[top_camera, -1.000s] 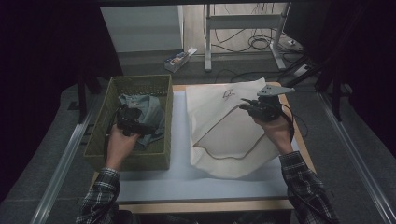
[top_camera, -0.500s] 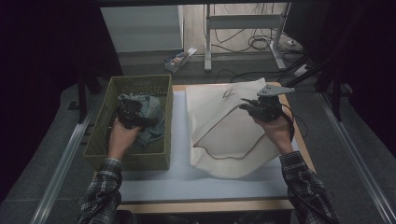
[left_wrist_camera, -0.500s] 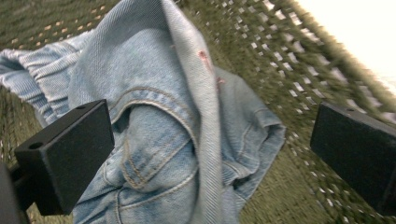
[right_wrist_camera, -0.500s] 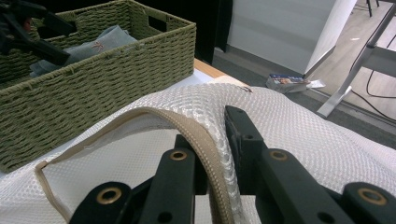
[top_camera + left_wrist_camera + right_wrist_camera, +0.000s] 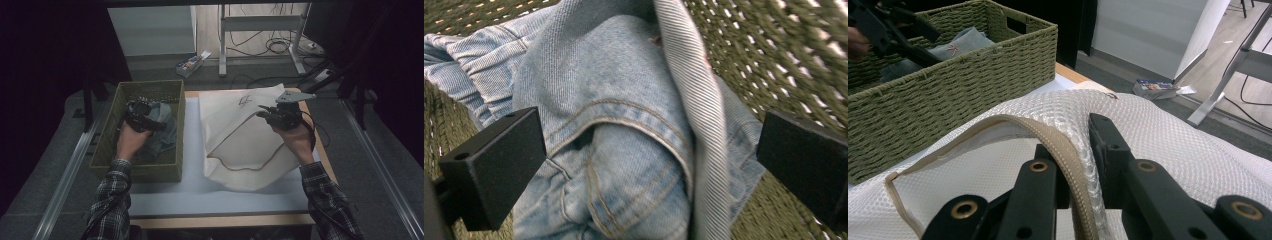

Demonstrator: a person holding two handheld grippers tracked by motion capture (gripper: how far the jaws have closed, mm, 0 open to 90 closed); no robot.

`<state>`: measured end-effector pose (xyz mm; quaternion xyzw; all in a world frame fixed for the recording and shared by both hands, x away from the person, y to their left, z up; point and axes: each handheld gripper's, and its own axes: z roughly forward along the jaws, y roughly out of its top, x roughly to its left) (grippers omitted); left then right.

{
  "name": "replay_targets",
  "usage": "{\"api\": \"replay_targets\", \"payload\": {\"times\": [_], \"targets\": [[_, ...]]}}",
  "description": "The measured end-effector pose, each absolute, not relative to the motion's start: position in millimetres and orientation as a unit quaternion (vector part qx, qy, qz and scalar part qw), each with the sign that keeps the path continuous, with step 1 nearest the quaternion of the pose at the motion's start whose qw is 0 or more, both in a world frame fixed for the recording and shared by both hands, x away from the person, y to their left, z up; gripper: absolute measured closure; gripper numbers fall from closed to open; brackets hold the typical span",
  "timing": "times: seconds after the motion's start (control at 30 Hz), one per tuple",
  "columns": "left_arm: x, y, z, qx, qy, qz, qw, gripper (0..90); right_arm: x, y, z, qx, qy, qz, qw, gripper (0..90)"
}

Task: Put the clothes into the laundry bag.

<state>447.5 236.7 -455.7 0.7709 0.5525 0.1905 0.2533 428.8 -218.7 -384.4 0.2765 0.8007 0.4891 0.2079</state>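
Now my right tool pinching mesh bag rim, lifting mouth open for loading. My left tool spread, jeans between jaws, inside basket on desk.

Grey floor behind the table, cables under a white-legged desk frame, dark surroundings.

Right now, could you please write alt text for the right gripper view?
The right gripper pinches the tan zipper edge of a white mesh laundry bag, holding it open. A green wicker basket holding jeans stands behind.
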Motion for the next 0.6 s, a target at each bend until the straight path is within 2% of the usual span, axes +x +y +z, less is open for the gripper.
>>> {"api": "replay_targets", "payload": {"times": [0.4,0.6], "targets": [[472.5,242.5,-468.1,0.77,0.57,0.193,0.213,0.0,429.5,-220.9,-384.1,0.278,0.799,0.491,0.207,79.4],[478.7,251.4,-473.2,0.761,0.585,0.177,0.219,0.0,429.8,-221.5,-384.5,0.279,0.799,0.491,0.206,79.4]]}}
